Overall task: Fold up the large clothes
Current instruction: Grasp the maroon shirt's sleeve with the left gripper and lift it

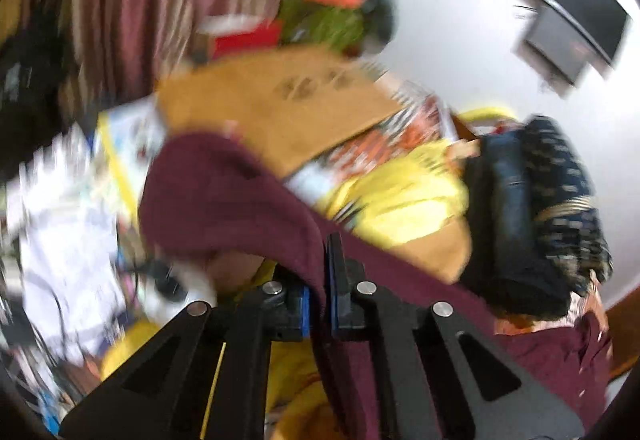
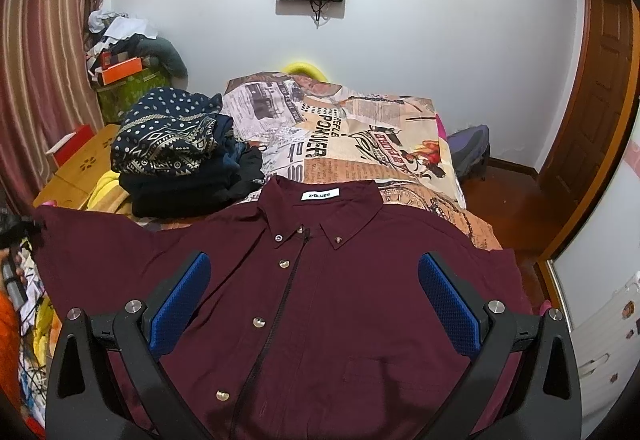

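A maroon button-up shirt lies front up on a bed with a newsprint-patterned cover, collar at twelve o'clock in the right wrist view. The left gripper is pinched closed on a fold of the shirt's cloth, lifted in a blurred view. The right gripper hovers above the shirt's chest, jaws spread wide, holding nothing. A stack of dark folded clothes sits at ten o'clock from the collar.

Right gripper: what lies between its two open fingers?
In the right wrist view, the right gripper hovers open over the maroon shirt; only its buttoned front placket shows between the fingers.
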Motion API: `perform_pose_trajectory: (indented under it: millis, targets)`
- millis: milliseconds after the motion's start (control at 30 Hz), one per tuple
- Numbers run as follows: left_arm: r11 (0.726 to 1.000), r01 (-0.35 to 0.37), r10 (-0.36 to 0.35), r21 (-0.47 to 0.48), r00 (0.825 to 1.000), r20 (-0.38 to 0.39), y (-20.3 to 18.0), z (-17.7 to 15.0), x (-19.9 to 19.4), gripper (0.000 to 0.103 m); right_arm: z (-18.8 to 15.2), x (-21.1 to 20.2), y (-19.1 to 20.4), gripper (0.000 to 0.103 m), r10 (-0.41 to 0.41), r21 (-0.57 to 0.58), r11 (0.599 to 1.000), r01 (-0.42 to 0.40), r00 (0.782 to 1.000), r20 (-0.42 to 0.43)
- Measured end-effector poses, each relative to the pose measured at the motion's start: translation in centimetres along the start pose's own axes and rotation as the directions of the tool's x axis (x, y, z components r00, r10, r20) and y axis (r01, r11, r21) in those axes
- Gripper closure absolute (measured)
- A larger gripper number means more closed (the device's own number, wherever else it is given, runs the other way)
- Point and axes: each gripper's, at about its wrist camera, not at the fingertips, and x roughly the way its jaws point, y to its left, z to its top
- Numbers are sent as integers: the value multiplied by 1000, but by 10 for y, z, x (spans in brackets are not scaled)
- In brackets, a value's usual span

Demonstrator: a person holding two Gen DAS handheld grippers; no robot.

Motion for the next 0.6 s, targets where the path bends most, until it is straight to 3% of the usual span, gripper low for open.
perform_pose_trajectory:
  millis: [133, 267, 433, 600]
  targets:
    - [986, 73, -90, 152, 990, 112, -67, 10, -44, 99, -1, -2, -2, 0, -1, 4, 1000, 1, 1000, 2]
    - [943, 186, -232, 275, 962, 144, -126, 1, -84, 99, -2, -5, -6, 0, -3, 16, 1000, 3, 1000, 10]
    - [863, 329, -377, 383, 924, 56, -189, -33, -112, 99, -5, -3, -13, 0, -7, 32, 999, 7, 1000, 6]
    - [759, 476, -496, 445, 865, -78, -246, -77, -131, 99, -10, -1, -25, 0, -2, 48, 999, 2, 1000, -3]
